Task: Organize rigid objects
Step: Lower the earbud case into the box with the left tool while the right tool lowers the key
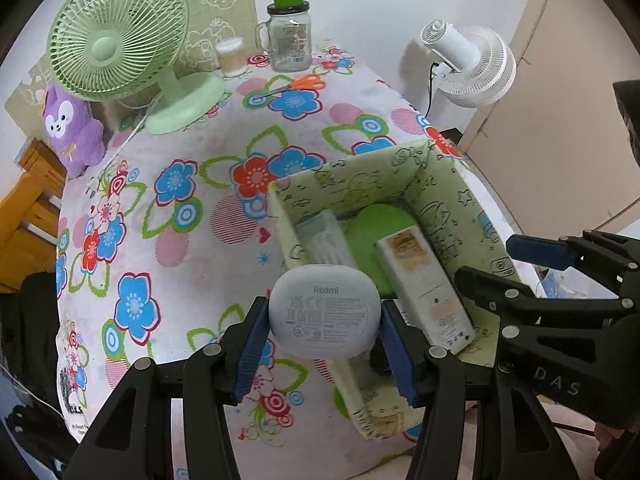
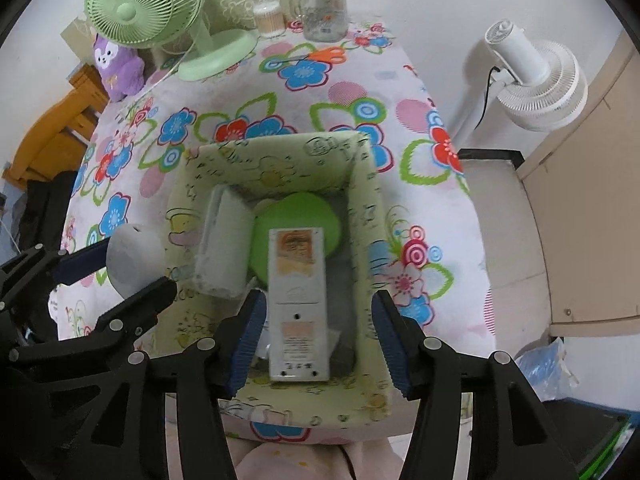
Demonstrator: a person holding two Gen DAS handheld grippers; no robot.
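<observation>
The left gripper was clamped on a grey Redmi earbud case, its long axis lying across the two pads. The case hung over the flowered tablecloth, just beside the near left wall of the green fabric storage box, so the box lay to its right. The right gripper stood with fingers apart above the box, around but not pressing the white remote control lying lengthwise inside.
</observation>
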